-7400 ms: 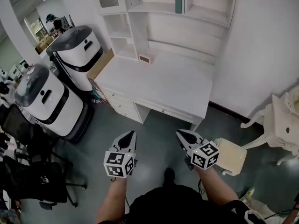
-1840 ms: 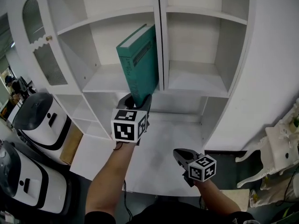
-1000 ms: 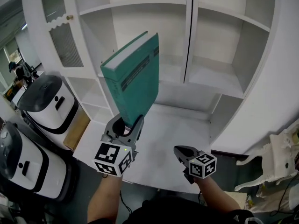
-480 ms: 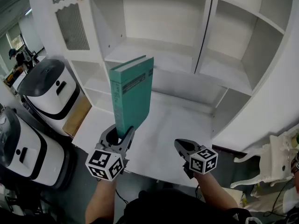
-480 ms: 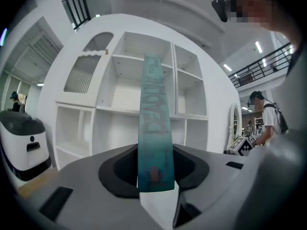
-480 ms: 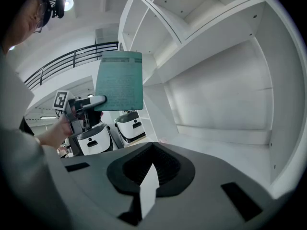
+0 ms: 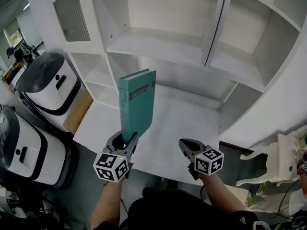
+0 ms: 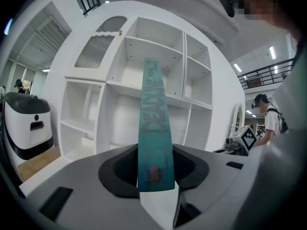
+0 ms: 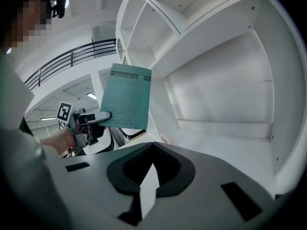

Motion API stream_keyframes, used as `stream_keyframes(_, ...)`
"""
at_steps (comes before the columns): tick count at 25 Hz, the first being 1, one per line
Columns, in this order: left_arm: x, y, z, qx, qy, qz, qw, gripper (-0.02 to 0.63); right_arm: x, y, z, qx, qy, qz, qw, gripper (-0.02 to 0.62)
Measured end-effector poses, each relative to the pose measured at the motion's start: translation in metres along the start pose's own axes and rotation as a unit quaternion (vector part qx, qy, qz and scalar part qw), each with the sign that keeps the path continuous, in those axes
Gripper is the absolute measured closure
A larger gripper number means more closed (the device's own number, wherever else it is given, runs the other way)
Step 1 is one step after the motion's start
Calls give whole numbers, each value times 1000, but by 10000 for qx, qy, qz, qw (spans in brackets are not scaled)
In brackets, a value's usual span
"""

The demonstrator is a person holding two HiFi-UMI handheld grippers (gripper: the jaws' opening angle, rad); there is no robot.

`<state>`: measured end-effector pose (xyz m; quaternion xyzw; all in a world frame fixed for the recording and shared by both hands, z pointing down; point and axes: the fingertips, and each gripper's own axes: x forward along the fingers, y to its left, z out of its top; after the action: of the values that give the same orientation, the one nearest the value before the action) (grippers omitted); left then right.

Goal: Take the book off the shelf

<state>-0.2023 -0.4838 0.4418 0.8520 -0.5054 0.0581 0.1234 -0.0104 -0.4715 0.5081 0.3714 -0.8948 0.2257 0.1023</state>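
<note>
Gripping a teal book by its lower end, the left tongs are holding it upright in the air, out in front of the white shelf and above the near part of the white desk. The left gripper view is showing the spine running straight up between the dark pads, with both jaws pressing on the covers. The book is touching neither the shelf boards nor the desk, and no other book is showing in the open compartments behind it. The right tongs are hovering low to the right, near the desk's front edge and apart from the book, their jaws together on nothing; their own camera is catching the book from the side, in the other gripper's hold. Judging by this, the main job is looking done, since the book is already off the shelf. What is remaining, if anything, is probably setting it down on the desk and letting go.
</note>
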Motion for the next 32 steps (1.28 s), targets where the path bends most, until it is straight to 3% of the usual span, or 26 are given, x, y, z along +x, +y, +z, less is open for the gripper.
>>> stream_keyframes(14,-3,20,-54,-299,595,445,9968,442,4,5,-16,56,96,5,9999,582)
stream_keyframes(23,-8,31,-41,-268,498,698,9960,442,-2,10,-6,-376,-95,36,9992,583)
stream_keyframes(27,-11,32,-29,-102,428,779,9960,442,-5,20,16,-866,-310,170,9956,583)
stream_keyframes(32,-14,29,-13,29,306,800,9963,442,-13,31,43,-1090,-681,247,9914,583)
